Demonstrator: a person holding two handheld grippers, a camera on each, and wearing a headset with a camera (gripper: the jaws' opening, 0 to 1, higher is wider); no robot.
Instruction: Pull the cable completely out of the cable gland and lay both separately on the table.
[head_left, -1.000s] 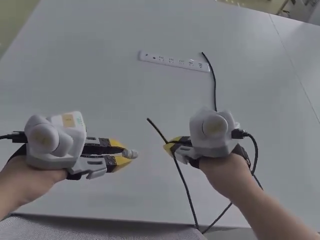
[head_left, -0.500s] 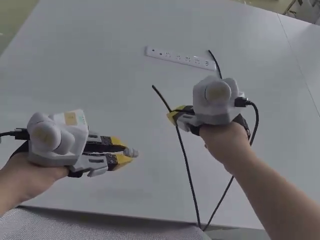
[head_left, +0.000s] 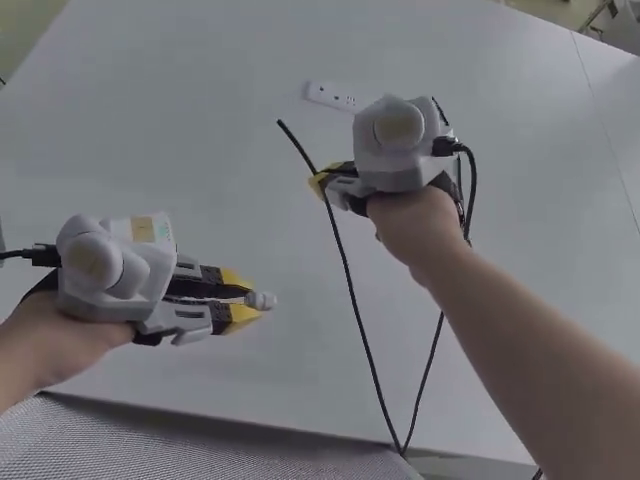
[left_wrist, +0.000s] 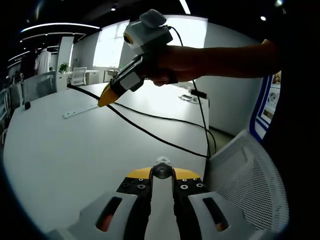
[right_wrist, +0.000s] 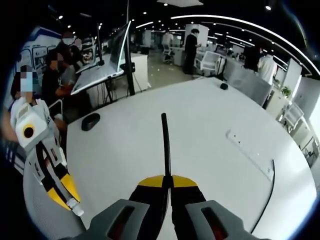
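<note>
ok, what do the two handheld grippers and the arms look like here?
Left gripper and right gripper match: rounded pale grey housing, black jaw arms with visible screws, yellow tips. A black lead plugs into each rear. The left carries a yellowish label on top. Forearms are bare.

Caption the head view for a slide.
Right tool grips the black cable, left tool grips the small gland, apart above the white table.

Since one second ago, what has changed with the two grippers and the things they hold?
The right gripper, shut on the cable, has moved away from the person toward the power strip, carrying the cable's free end farther from the left gripper. The left gripper stayed in place, still shut on the cable gland. Nothing was taken hold of or let go.
</note>
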